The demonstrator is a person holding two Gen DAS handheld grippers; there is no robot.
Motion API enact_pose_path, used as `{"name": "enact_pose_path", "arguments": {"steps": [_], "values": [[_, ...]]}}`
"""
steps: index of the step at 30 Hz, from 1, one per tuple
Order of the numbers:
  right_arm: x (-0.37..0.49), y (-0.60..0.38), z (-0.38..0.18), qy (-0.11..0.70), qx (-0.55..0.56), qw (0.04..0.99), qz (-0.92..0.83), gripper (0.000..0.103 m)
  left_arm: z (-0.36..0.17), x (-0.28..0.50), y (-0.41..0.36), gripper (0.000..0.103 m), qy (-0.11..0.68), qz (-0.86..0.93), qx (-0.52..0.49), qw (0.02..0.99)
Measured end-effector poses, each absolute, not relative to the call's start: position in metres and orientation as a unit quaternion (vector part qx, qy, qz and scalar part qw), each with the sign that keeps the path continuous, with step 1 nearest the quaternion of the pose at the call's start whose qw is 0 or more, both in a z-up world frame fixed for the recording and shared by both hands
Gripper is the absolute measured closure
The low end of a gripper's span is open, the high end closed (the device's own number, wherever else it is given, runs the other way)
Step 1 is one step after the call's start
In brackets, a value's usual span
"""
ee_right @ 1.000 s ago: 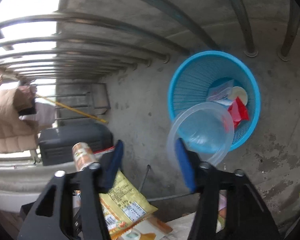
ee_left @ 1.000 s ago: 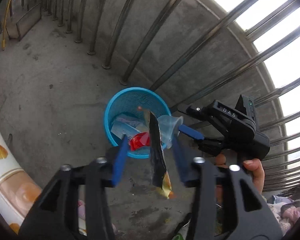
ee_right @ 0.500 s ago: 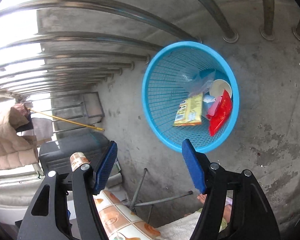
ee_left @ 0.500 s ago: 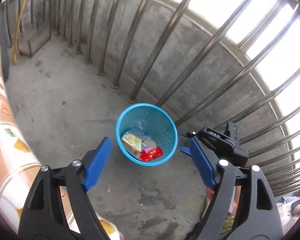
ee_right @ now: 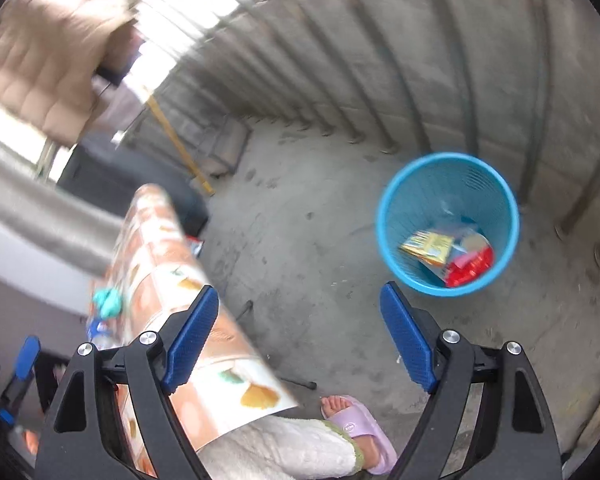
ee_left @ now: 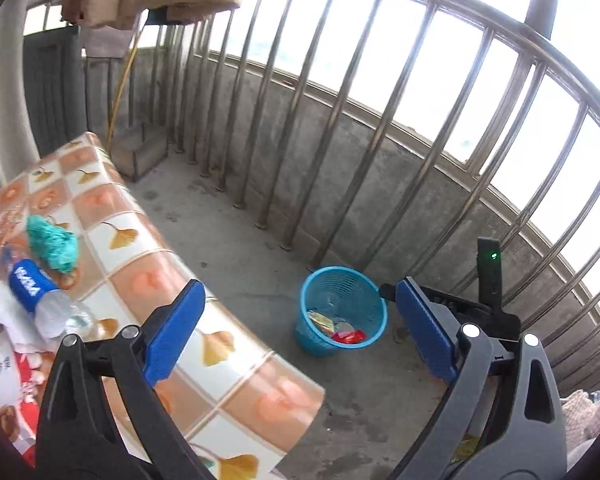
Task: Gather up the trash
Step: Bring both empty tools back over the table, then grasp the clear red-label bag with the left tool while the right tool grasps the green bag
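Nearest the lens, the left gripper (ee_left: pixel 296 328) has its jaws opening wide with nothing between them; the right gripper (ee_right: pixel 300 340) is likewise opening and empty. Lower left, on the tiled table (ee_left: pixel 172 276), lie a plastic bottle (ee_left: pixel 48 300), a teal cloth (ee_left: pixel 52 244) and wrappers (ee_left: pixel 4 372). Farther off, right of centre, the blue basket (ee_left: pixel 342 312) stands on the concrete floor by the railing (ee_left: pixel 340 120), holding 3 or so scraps. The round bottle would likely roll off the table edge if nudged sideways.
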State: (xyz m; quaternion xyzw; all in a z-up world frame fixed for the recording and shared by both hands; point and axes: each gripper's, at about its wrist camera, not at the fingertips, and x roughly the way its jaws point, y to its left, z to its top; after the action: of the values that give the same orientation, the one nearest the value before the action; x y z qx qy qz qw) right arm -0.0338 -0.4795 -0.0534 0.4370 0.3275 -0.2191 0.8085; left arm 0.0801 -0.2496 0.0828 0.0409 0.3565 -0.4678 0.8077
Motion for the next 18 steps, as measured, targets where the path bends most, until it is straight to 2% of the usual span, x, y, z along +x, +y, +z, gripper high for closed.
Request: {"name": "enact_pose_path", "arguments": {"steps": [4, 9, 18], "values": [[-0.006, -0.451, -0.027, 0.331, 0.403, 0.837, -0.165, 0.022, 0.086, 0.096, -0.181, 0.01, 0.353, -0.424, 0.017, 0.834], [0.042, -0.408, 0.001, 0.353, 0.36, 0.857, -0.104, 0.022, 0.077, 0.125, -0.084, 0.01, 0.358, -0.353, -0.066, 0.862], [0.147, -0.315, 0.035, 0.404, 0.284, 0.869, 0.019, 0.022, 0.069, 0.179, 0.033, 0.01, 0.389, -0.297, -0.199, 0.849]]}}
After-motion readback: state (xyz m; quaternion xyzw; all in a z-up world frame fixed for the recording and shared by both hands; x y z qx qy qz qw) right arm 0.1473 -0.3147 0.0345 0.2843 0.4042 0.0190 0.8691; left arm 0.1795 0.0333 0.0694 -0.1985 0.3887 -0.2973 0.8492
